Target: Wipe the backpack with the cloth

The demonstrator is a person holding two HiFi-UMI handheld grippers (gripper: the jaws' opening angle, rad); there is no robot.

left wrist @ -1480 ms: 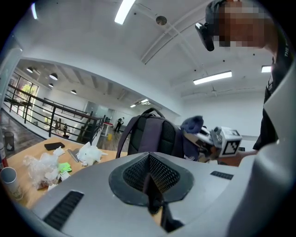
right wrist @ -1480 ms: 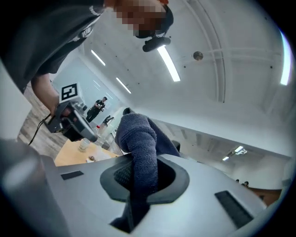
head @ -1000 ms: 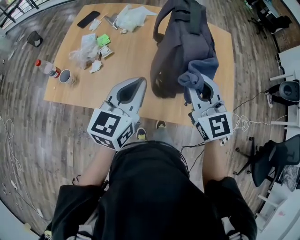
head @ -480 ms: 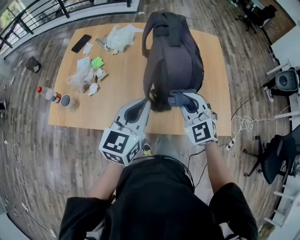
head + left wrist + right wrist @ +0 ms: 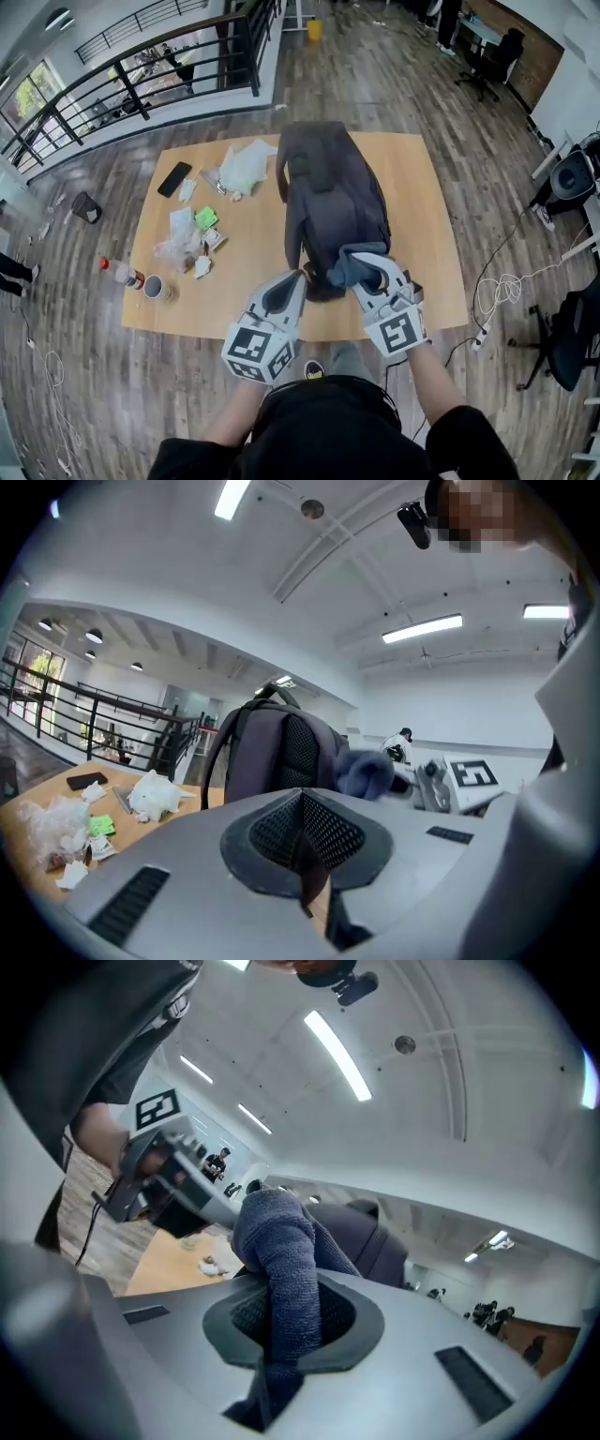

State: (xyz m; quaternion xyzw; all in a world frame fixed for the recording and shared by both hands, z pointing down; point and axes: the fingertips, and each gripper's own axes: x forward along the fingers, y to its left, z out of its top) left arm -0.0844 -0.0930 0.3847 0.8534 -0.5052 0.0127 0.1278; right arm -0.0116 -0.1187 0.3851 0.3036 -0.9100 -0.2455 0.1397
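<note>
The right gripper point(image 5: 289, 1324) fills the lower frame, its grey jaws clamped on a dark blue terry cloth point(image 5: 277, 1241) that bunches up at centre. Just behind the cloth, right of centre, rises a dark grey fabric backpack point(image 5: 380, 1241). At upper left is the left gripper point(image 5: 211, 1206) with its square-marker cube, above a light wooden table point(image 5: 169, 1265).

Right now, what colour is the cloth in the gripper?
Dark blue-grey. The cloth shows best in the right gripper view.
</note>
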